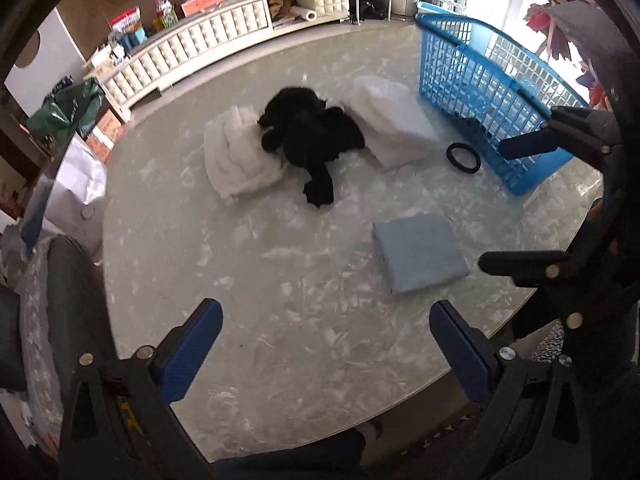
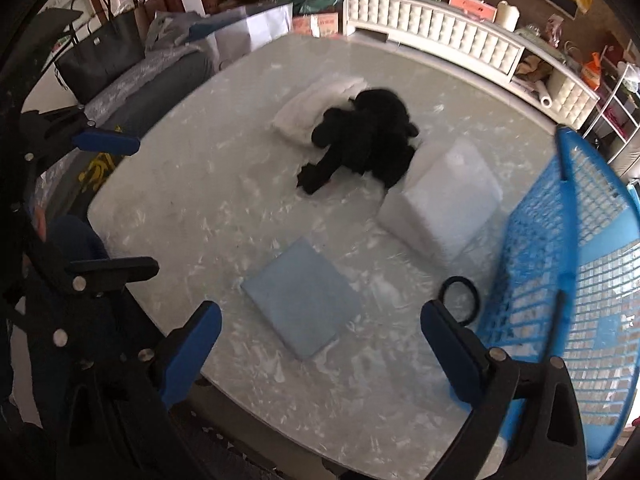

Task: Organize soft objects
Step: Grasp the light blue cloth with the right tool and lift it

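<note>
- Your left gripper [image 1: 326, 336] hovers over the near part of the marbled table [image 1: 248, 264], jaws spread wide, nothing between them.
- Far left on the table, a folded white towel [image 1: 236, 156] lies flat, and a crumpled black garment [image 1: 312, 132] sprawls beside it, its edge touching the towel.
- Next along, a white folded stack [image 1: 394, 124] sits just beside the black garment on the other side.
- Nearer you, a folded light-blue cloth [image 1: 420, 254] lies on its own, apart from the pile.
- A black ring [image 1: 463, 157] rests on the table, close by the wall of the blue laundry basket [image 1: 480, 68], which stands at the right end.
- Your right gripper [image 2: 320, 336] hangs just above the near edge of the light-blue cloth, jaws wide apart and grasping nothing; its right finger [image 2: 452, 344] sits close beside the basket wall, whether touching I cannot tell.
- Behind the table, a white tufted cabinet [image 1: 208, 44] runs along the wall.
</note>
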Demonstrator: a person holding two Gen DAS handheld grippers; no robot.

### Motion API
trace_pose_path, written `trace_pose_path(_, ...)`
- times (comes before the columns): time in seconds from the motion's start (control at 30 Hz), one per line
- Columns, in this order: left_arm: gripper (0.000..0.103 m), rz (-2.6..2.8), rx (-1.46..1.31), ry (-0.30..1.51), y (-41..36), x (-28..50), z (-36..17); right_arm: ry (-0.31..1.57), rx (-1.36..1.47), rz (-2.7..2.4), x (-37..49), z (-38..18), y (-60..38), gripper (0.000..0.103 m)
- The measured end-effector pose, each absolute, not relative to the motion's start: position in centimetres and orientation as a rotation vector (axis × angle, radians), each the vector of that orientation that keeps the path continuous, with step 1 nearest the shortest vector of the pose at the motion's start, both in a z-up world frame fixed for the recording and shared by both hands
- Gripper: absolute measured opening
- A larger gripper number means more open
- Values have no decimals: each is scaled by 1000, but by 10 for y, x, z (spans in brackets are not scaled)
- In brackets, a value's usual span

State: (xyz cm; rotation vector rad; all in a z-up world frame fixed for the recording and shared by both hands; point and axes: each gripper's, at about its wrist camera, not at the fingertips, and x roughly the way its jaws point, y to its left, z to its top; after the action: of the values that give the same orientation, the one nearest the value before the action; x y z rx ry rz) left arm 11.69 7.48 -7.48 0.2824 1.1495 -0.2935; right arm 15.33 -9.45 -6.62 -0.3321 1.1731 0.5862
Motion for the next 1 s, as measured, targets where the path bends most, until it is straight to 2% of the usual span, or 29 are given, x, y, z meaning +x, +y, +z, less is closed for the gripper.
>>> trace_pose_path(0.23, 103, -303, 251, 1177, 80, 128, -99, 1242, -334, 592, 169, -98, -86, 96)
trace_pose_path(0.5, 103, -315, 264, 1190, 81, 144, -117, 1341, -325, 572, 186, -133, -85, 84)
trace_pose_path(0.63, 103, -328, 255, 1195, 81, 150, -122, 1343, -365, 545, 189, -144, -83, 83)
trace_pose_path(0.83, 103, -332, 253, 1202, 82, 156, -128, 1327, -396, 544, 190, -144, -81, 75)
trace_pose_path(1.0, 103, -332, 238, 1202, 84, 158, -131, 1308, -402, 596, 179, -138, -77, 42)
